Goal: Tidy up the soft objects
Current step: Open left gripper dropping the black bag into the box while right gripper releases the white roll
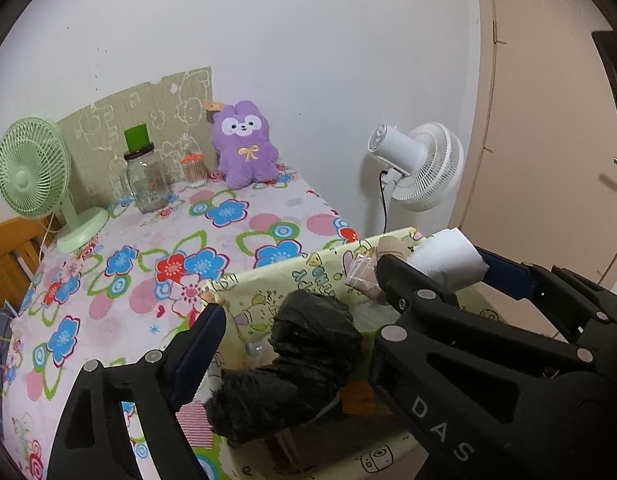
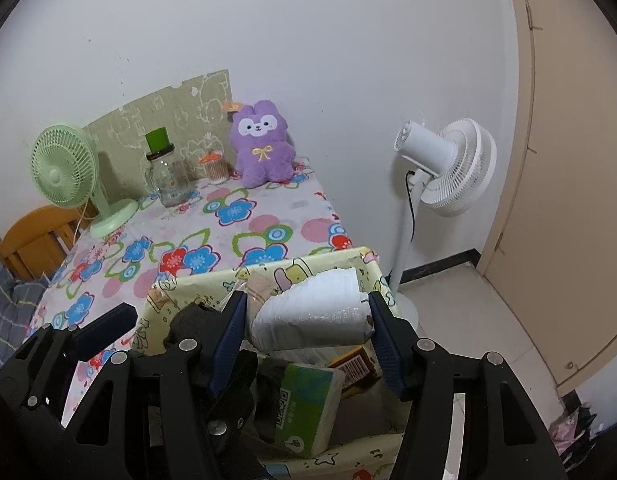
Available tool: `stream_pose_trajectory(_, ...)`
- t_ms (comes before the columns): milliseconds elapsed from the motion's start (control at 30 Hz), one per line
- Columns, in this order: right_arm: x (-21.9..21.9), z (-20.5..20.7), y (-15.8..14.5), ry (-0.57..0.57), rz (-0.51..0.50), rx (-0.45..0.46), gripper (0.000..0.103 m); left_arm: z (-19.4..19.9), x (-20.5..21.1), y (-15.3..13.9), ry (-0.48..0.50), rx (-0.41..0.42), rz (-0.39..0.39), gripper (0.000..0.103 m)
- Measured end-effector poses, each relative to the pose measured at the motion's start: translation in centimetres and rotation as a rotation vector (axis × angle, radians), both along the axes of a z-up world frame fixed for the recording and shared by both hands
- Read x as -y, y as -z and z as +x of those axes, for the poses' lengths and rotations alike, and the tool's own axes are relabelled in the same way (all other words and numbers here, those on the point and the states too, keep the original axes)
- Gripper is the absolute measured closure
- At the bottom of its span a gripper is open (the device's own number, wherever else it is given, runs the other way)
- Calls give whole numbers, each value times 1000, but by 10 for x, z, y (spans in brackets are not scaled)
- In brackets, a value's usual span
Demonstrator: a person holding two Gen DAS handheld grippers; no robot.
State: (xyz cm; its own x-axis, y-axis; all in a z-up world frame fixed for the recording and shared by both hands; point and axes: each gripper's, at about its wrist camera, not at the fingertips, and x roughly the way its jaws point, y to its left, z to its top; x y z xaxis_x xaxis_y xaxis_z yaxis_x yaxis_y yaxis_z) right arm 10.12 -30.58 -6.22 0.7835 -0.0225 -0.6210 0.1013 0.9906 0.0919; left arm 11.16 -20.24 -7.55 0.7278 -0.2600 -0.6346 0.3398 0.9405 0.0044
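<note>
We see a white roll (image 2: 312, 312) lying on its side above the yellow cartoon-print box (image 2: 180, 284), at six o'clock on the table. Inside it, black bundles (image 1: 308, 344) sit at nine o'clock of a green tissue pack (image 2: 304, 408).

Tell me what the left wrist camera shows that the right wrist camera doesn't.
Only the left wrist view shows the black plastic bags clearly, lying in the yellow box between the open left gripper.

Only the right wrist view shows the green tissue pack, the floor, and the right gripper shut on the white roll.

Both show the purple plush, green fan, glass jar, white fan and flowered tablecloth.
</note>
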Motion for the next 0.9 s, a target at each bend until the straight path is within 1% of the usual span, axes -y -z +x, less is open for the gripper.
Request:
stream_pose_trajectory(167, -1, 5, -3, -12, 13, 10, 40, 4, -4, -2, -16, 16, 12, 11)
stream_pose_trajectory(333, -2, 12, 2, -20, 37, -13, 37, 11, -7, 3, -27, -3, 15, 10)
stream_pose_trajectory(500, -3, 14, 4, -24, 44, -14, 20, 13, -8, 4, -25, -9, 6, 10)
stream_pose_trajectory(733, -6, 13, 2, -27, 43, -15, 17, 11, -10, 2, -27, -5, 2, 10)
stream_pose_trajectory(900, -10, 6, -4, -27, 35, 2, 13, 4, -16, -3, -29, 7, -5, 10)
